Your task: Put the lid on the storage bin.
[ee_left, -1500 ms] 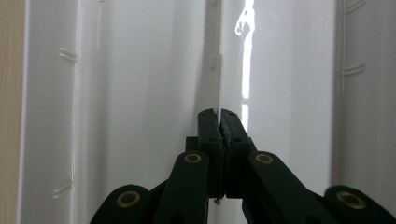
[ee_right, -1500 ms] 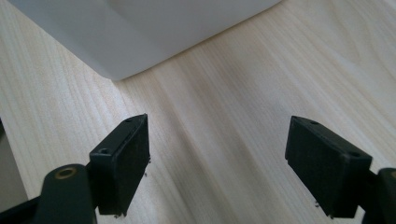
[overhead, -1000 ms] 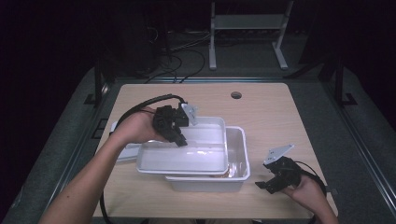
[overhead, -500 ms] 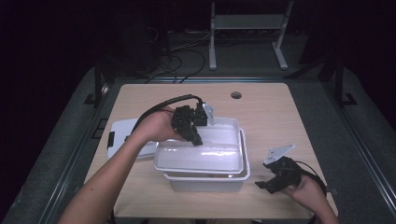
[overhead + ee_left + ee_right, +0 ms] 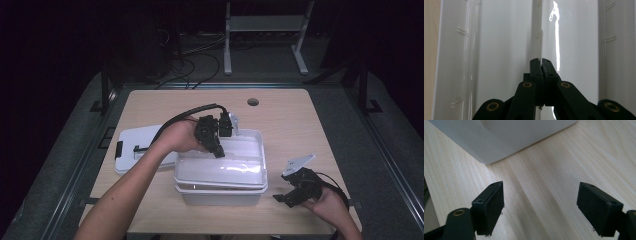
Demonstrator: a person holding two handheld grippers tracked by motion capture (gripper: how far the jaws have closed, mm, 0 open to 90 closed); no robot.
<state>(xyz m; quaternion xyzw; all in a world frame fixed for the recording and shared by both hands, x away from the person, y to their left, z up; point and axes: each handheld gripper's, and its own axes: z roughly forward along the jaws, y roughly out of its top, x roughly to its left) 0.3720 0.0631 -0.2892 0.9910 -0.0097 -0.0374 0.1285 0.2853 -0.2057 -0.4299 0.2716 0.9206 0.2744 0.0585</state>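
Note:
Two white plastic bins stand near the table's front middle. The upper bin (image 5: 235,170) sits nested in the lower bin (image 5: 220,196), nearly lined up with it. My left gripper (image 5: 218,151) reaches down over the upper bin's far left part, shut on its thin white wall (image 5: 537,42). In the left gripper view, the left gripper (image 5: 541,62) has its jaws pinched tight on that edge. My right gripper (image 5: 294,193) rests open by the bins' front right corner, with bare wood between its fingers. In the right gripper view, the right gripper (image 5: 540,202) faces a bin corner (image 5: 506,137).
A white lid (image 5: 135,150) with a black latch lies flat on the wooden table (image 5: 290,125), left of the bins and partly under my left forearm. A round cable hole (image 5: 253,102) sits near the far edge. A metal stand (image 5: 262,30) and cables lie beyond.
My left gripper has carried the upper bin to the right and down, from overhanging the lower bin's left side to sitting in line with it. The right gripper has stayed put.

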